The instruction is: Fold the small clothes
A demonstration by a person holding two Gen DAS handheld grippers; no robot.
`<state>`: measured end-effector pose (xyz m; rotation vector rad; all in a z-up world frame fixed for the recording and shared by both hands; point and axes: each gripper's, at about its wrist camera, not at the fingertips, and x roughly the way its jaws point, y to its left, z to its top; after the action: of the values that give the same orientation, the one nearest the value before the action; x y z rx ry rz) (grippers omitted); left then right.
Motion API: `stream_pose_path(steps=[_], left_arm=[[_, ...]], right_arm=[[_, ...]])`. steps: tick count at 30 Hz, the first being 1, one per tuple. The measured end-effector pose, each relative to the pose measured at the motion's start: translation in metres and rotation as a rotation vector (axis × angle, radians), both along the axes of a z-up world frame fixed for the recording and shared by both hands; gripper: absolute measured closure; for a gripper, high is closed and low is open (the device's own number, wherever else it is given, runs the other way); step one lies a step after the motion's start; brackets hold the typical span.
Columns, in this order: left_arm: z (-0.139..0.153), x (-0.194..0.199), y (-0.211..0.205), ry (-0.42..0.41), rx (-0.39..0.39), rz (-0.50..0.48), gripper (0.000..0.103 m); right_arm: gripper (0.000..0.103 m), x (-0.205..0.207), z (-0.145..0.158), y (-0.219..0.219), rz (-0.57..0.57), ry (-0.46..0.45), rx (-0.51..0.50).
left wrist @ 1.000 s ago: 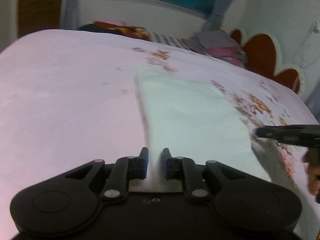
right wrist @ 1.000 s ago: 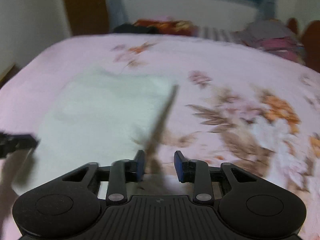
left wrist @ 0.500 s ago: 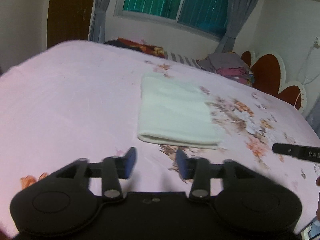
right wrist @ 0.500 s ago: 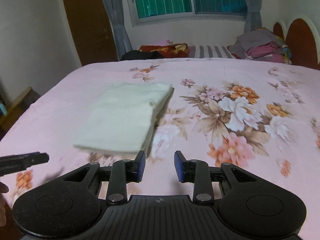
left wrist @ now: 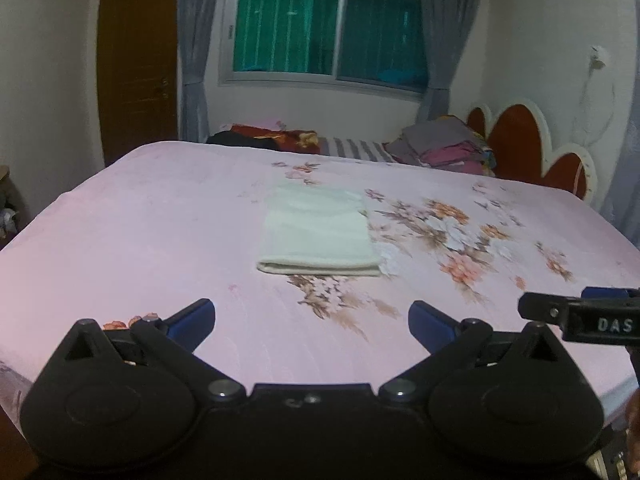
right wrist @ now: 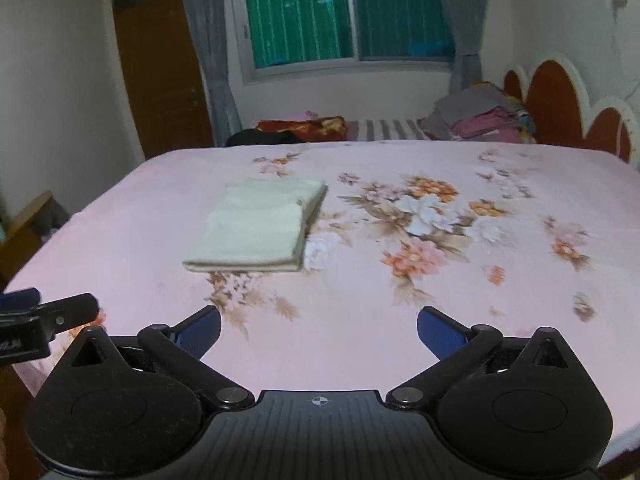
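Cloth [left wrist: 316,232]: one pale, cream-white piece, folded into a flat rectangle, thick folded edge toward the cameras. It lay on the bed [left wrist: 140,216], about mid-width, on the plain pink part of the sheet, its right side touching the flower print [left wrist: 444,220]. Nothing held or touched it.

Left gripper [left wrist: 311,320]: released, blue-tipped fingers spread wide, nothing between them. It hung above the near edge of the bed, well apart from the cloth.

Right gripper [right wrist: 319,326]: likewise released and empty, fingers wide apart, over the near edge of the bed and well short of the cloth. In the left view its side showed at the right margin [left wrist: 580,316].

Bed: pink sheet, flowers on the right half.

Far side of bed: a stack of folded clothes [left wrist: 444,148] near the red scalloped headboard [left wrist: 520,140]; a striped piece [left wrist: 356,148] and a dark red bundle [left wrist: 276,136] beside it.

Room: window [left wrist: 328,28] with grey curtains; brown door [left wrist: 138,64] at left.
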<state>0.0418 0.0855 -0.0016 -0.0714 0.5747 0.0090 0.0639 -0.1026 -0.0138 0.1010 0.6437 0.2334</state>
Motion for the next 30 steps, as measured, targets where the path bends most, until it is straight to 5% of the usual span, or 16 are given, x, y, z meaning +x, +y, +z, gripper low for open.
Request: stream_pose_path(steps=[10,30], left_arm=[[0.017,-0.028,-0.020,-0.049,0.023,-0.034,0.001],[0.033,-0.037,-0.030,-0.115,0.034,-0.063,0.001]], right_arm=[[0.000,-0.052,0.013,-0.006,-0.029,-0.035,0.012],[0.000,-0.066,0.038,-0.021,-0.069,-0.090,0.000]])
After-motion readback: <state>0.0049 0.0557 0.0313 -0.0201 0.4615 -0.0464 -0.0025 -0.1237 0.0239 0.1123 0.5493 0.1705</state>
